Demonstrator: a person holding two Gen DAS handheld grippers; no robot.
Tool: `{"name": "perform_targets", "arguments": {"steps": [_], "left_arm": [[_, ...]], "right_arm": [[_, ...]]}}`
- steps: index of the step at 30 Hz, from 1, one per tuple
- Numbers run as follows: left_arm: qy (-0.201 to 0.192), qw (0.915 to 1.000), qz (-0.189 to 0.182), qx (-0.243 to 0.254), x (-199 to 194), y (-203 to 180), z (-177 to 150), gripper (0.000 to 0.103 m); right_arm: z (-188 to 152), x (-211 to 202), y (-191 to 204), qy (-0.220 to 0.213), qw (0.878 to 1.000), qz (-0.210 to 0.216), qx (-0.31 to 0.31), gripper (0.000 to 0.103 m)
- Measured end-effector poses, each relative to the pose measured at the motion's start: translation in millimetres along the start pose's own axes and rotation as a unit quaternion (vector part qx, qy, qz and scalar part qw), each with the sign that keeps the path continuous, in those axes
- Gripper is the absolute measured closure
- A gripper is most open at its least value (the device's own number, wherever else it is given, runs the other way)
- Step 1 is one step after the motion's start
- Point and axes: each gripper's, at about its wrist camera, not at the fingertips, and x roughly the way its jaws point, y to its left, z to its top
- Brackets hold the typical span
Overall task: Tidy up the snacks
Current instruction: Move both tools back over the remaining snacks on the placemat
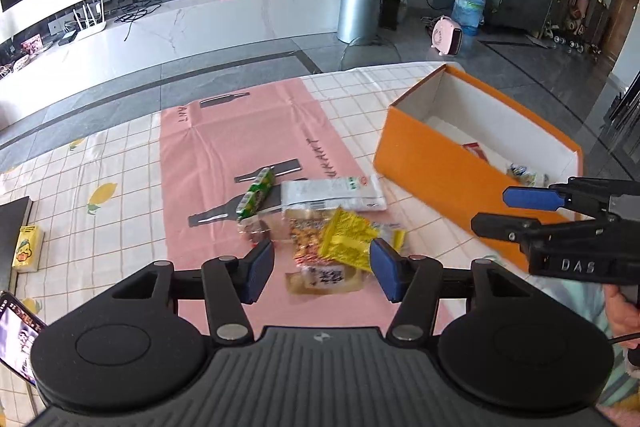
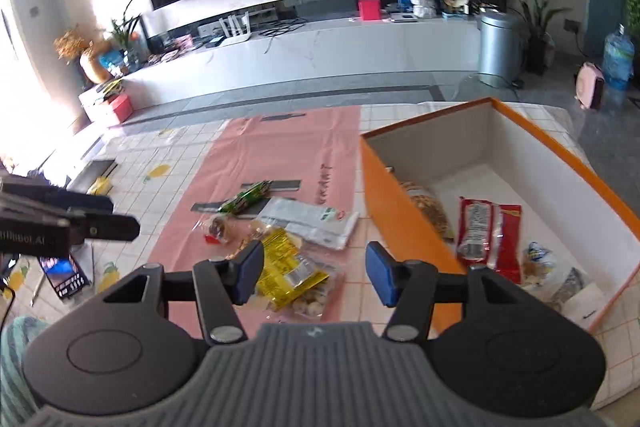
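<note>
Several snacks [image 1: 332, 227] beneath left hand-held gripper [image 1: 322, 269]

The right gripper [image 1: 516, 211] carries raised letters "DAS" on its black body. The pink mat [image 1: 240, 131] shows partial dark lettering — "ANT" — while the snack packets' print is too blurred to read.

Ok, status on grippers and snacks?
Left gripper open over the snack pile. Right gripper open, empty, beside the orange box. Red packets already boxed. Nothing blocking.
</note>
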Motion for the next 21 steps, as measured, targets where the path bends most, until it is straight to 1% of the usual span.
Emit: {"name": "perform_targets", "arguments": {"steps": [3, 6, 7, 11, 13, 14, 17, 21], "left_arm": [[0.002, 1.0000, -0.003, -0.004, 7.9, 16.0, -7.2, 0.037], [0.012, 0.9997, -0.016, -0.014, 22.6, 31.0, -14.5, 0.037], [0.017, 0.9995, -0.018, -0.019, 28.7, 36.1, -16.4, 0.037], [0.037, 0.9975, -0.020, -0.057, 59.2, 57.4, -15.6, 0.037], [0.041, 0.9956, -0.028, -0.079, 72.3, 66.0, -10.7, 0.037], [0.042, 0.9950, -0.031, -0.085, 78.1, 68.5, -7.9, 0.037], [0.050, 0.9938, -0.036, -0.092, 101.2, 73.6, 1.8, 0.036], [0.067, 0.9928, -0.028, -0.096, 128.3, 74.4, 5.9, 0.036]], "right_arm": [[-6.1, 23.4, 17.2, 0.003, 0.999, 0.000, -0.037, 0.047], [-11.0, 51.6, 27.0, 0.008, 0.998, -0.006, -0.062, 0.035], [-12.7, 62.3, 29.2, 0.013, 0.998, -0.008, -0.068, 0.033], [-15.5, 103.6, 33.7, 0.039, 0.993, -0.011, -0.107, 0.032], [-17.3, 121.2, 39.0, 0.046, 0.990, -0.015, -0.133, 0.028], [-16.6, 128.7, 39.6, 0.046, 0.988, -0.014, -0.143, 0.027], [-13.8, 146.8, 37.3, 0.052, 0.986, -0.006, -0.156, 0.025], [-13.5, 160.3, 33.5, 0.056, 0.986, 0.008, -0.156, 0.025]]}}
